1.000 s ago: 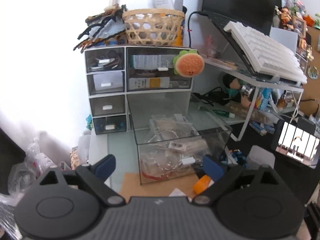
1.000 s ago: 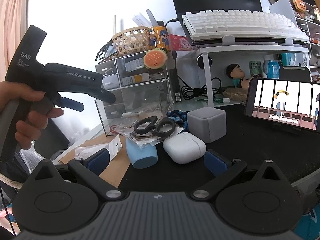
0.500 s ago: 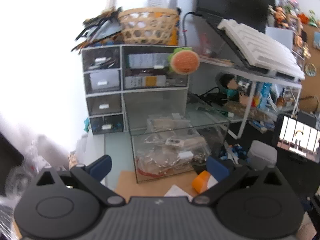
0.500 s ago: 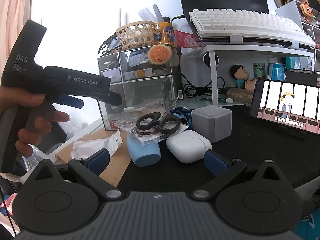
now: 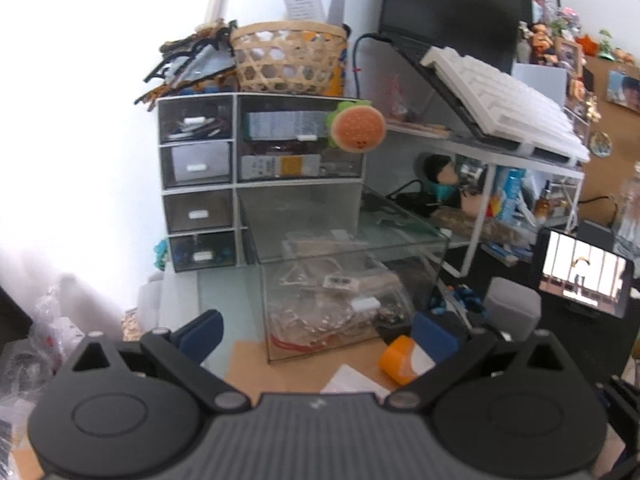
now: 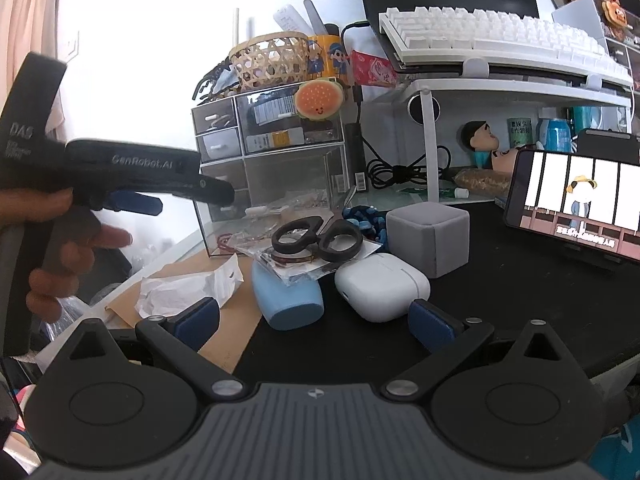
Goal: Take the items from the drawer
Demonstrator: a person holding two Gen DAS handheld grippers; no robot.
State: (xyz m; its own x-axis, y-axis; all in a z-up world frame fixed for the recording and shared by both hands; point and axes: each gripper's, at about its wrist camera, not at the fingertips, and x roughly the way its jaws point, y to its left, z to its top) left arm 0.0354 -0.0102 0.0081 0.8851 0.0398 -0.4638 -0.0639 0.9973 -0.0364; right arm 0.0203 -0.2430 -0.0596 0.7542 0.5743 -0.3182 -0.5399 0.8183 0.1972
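Note:
A clear drawer [image 5: 352, 280] is pulled out of the small white organizer [image 5: 200, 176] and holds several plastic bags of small items. My left gripper [image 5: 316, 336] is open just short of the drawer's front, with nothing between its blue pads. In the right wrist view a hand [image 6: 60, 248] holds the left gripper [image 6: 192, 202], which points at the drawer [image 6: 280, 184]. My right gripper [image 6: 314, 320] is open and empty, low over the black mat. It faces a blue cylinder [image 6: 286, 296], a white earbud case [image 6: 380, 286] and black scissors [image 6: 318, 238] lying on a bag.
A grey cube [image 6: 428, 230] and a lit phone [image 6: 576, 204] stand on the mat at the right. A white shelf [image 6: 500, 88] carries a keyboard. A woven basket [image 5: 288, 60] tops the organizer. An orange roll [image 5: 396, 362] and crumpled paper [image 6: 188, 284] lie by the drawer.
Both views have drifted only slightly. The hand with the left gripper is blurred now. Both grippers have stayed open and nothing has been picked up.

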